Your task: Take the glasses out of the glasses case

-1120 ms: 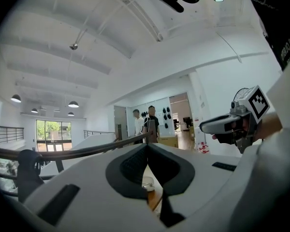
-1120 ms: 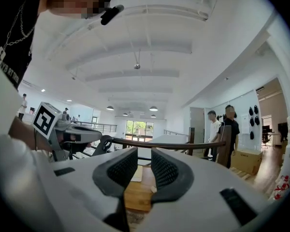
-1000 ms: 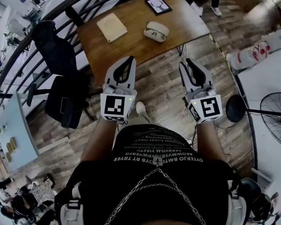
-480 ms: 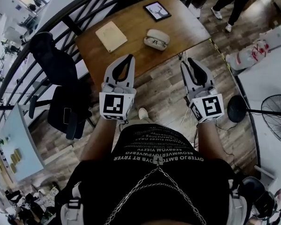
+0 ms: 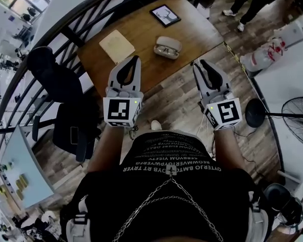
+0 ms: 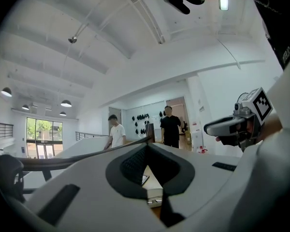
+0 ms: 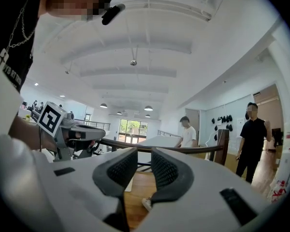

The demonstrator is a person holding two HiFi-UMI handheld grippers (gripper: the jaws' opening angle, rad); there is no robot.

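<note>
A flat tan notebook [image 5: 116, 45] lies toward the 9 o'clock side of the brown wooden tabletop [image 5: 141, 34]. The left hand-held gripper [image 5: 136, 59] hovers level at the near edge. Its jaws are pressed together at the tips, with nothing between them.

At 1 o'clock from it sits the pale oval glasses case [image 5: 167, 48]. Its lid is open and the dark-framed glasses [image 5: 164, 50] lie inside. A black-framed picture [image 5: 165, 15] lies beyond, at the case's 12 o'clock.

The right hand-held gripper [image 5: 201, 64] hangs just short of the tabletop edge, jaws spread and empty. The case is at its 11 o'clock.

The step in hand looks like the reach, with neither gripper near the case yet. To do it well, bring both in level and slowly. The left jaws would need to part if they are to steady the case shell from its 9 o'clock side. The right jaws should close on the bridge or a temple arm, not on a lens. Pinch lightly, then lift straight up until clear of the rim so the case is not dragged.
</note>
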